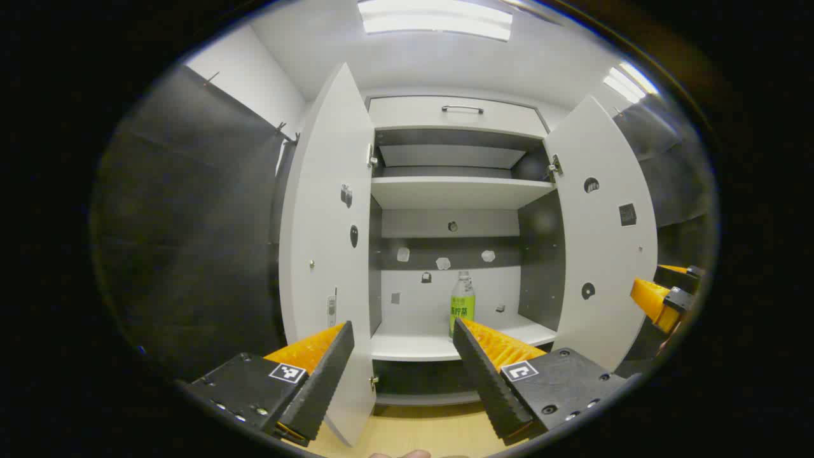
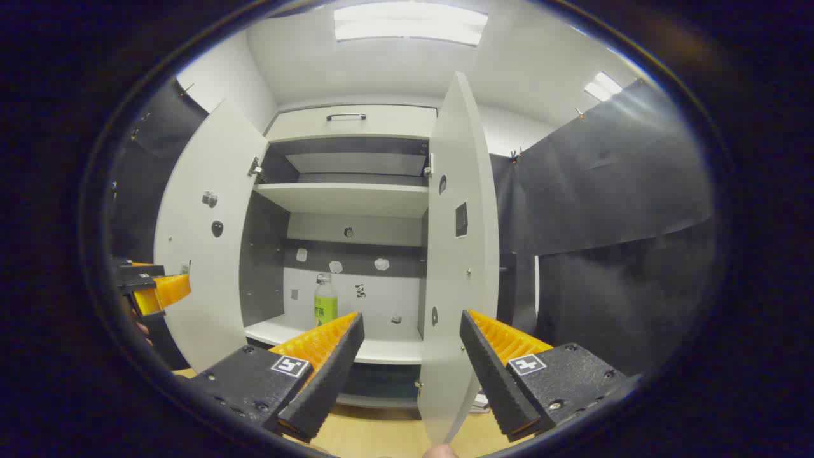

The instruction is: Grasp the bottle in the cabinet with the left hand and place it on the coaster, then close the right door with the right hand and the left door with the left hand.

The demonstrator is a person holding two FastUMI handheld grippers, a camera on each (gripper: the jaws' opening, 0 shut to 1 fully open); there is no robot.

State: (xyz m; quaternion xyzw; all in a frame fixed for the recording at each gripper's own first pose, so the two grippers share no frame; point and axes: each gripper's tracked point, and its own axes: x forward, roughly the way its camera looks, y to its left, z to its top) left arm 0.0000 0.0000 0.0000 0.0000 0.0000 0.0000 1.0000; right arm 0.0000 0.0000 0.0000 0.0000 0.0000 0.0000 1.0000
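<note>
Evidently the task is only at its start: the bottle (image 1: 462, 304) stands upright on the lower shelf (image 1: 420, 343) of the cabinet, toward the right of the opening, untouched. The left hand-held gripper (image 1: 403, 362) hangs in front of the shelf with its fingers apart, a spread that seems meant to take the bottle's body once it reaches in; it is well short of it. Both doors are swung wide, the left door (image 1: 324, 242) and the right door (image 1: 604, 235) flanking the opening, which leaves a free path inward. The right hand-held gripper (image 2: 410, 359) also waits spread, its fingers either side of the right door's edge without pressing it, probably so it can push that door shut later.
</note>
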